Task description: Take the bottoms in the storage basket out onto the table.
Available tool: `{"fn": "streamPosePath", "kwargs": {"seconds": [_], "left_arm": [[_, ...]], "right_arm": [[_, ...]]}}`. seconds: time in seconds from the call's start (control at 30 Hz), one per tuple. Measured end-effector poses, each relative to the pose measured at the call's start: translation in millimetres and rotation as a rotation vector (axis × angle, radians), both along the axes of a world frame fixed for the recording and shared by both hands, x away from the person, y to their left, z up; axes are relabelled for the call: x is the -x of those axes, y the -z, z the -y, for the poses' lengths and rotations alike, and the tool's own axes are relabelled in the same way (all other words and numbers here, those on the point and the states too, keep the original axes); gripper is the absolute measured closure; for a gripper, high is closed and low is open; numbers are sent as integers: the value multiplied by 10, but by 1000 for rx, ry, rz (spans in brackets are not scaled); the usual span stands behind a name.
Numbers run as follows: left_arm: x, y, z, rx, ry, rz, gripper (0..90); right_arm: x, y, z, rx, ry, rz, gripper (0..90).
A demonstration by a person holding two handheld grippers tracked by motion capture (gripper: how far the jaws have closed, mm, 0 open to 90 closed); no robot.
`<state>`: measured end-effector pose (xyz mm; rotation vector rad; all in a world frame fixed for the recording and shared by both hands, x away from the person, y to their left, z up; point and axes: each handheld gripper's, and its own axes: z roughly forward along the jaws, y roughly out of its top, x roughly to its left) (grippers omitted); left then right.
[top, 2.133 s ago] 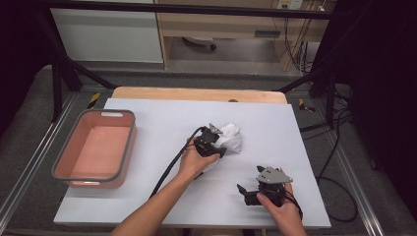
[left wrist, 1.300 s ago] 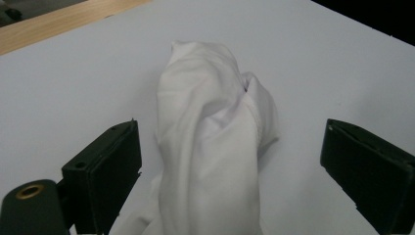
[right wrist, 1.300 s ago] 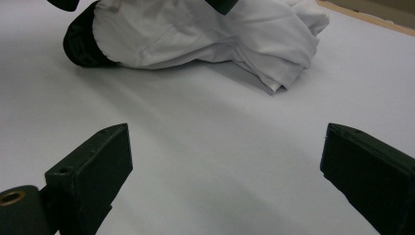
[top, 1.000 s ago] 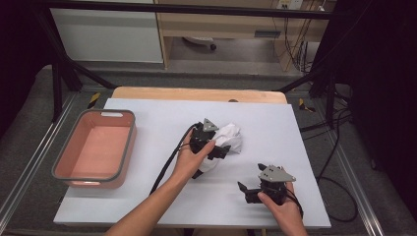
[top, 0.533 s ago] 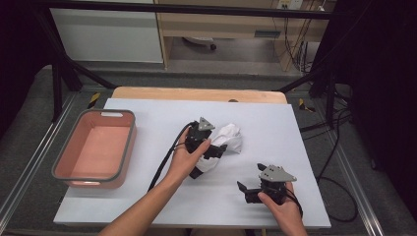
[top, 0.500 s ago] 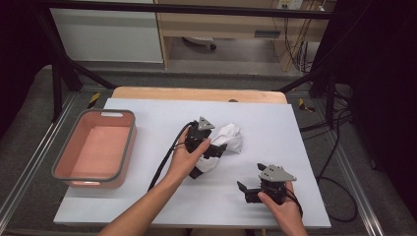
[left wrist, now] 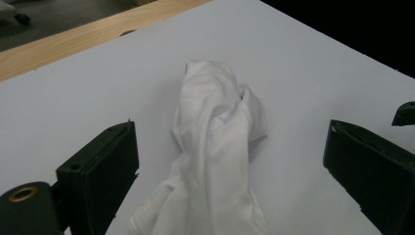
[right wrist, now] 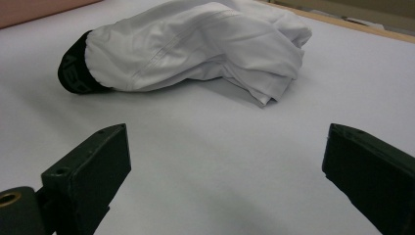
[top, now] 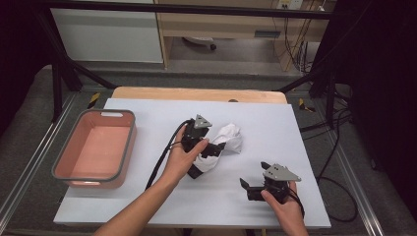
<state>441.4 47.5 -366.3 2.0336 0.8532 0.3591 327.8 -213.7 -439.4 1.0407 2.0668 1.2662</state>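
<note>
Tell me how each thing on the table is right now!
white cloth: crumpled, lying on the table between the left jaws.
left hand-held gripper: open, around the cloth, not clamped.
right hand-held gripper: open, holding nothing, apart from the cloth.
pink bin: upright, empty.

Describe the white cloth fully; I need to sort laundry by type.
The white cloth is a crumpled, bunched garment of thin woven-looking fabric with stitched seams and a black band at one end. It lies on the white table, between the open jaws of the left hand-held gripper, which do not clamp it.
</note>
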Motion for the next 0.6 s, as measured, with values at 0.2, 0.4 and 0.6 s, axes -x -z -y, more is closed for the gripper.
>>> {"fn": "streamPosePath", "kwargs": {"seconds": [0.2, 0.4, 0.6], "left_arm": [[14, -67, -80, 3, -7, 6, 64], [44, -140, -161, -28, -1, 37, 64], [73, -249, -229, -24, -1, 44, 64]], "right_arm": [[7, 8, -13, 4, -22, -8, 44], [-2, 8, -13, 2, -27, -15, 44], [2, 20, -30, 9, -32, -25, 45]]}}
